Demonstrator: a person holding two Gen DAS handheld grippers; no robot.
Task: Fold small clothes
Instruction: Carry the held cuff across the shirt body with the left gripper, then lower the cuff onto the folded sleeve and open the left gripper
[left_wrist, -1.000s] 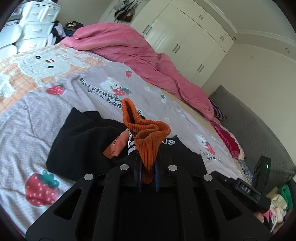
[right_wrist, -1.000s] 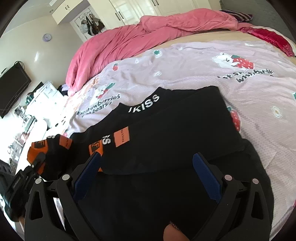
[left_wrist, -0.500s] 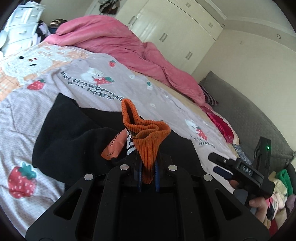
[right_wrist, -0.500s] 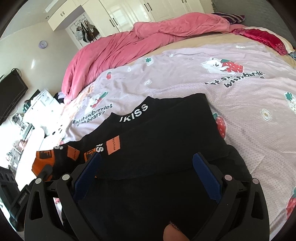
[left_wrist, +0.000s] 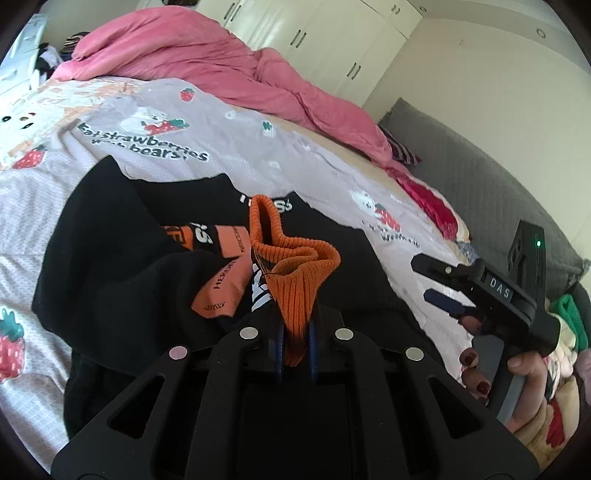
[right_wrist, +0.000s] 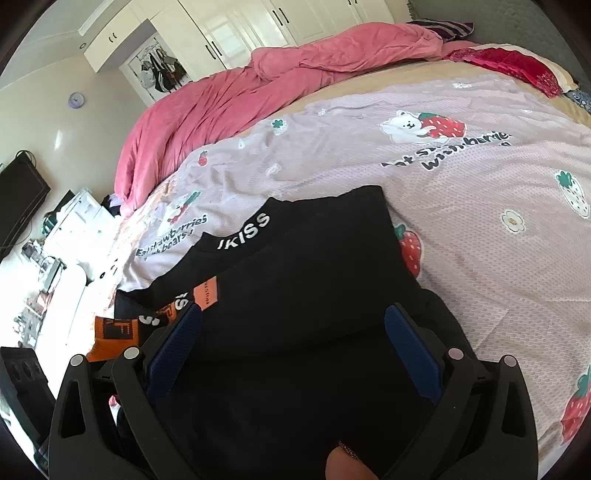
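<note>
Strawberry-print bedspread (right_wrist: 461, 229), pink duvet (right_wrist: 229, 99)

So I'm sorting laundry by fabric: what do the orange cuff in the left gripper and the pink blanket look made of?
The orange cuff looks like a ribbed knit, matte, with clear vertical ridges; probably cotton or acrylic. The pink blanket looks like plush fleece: soft, thick rolled folds with a faint sheen, though the fibre can't be told.
</note>
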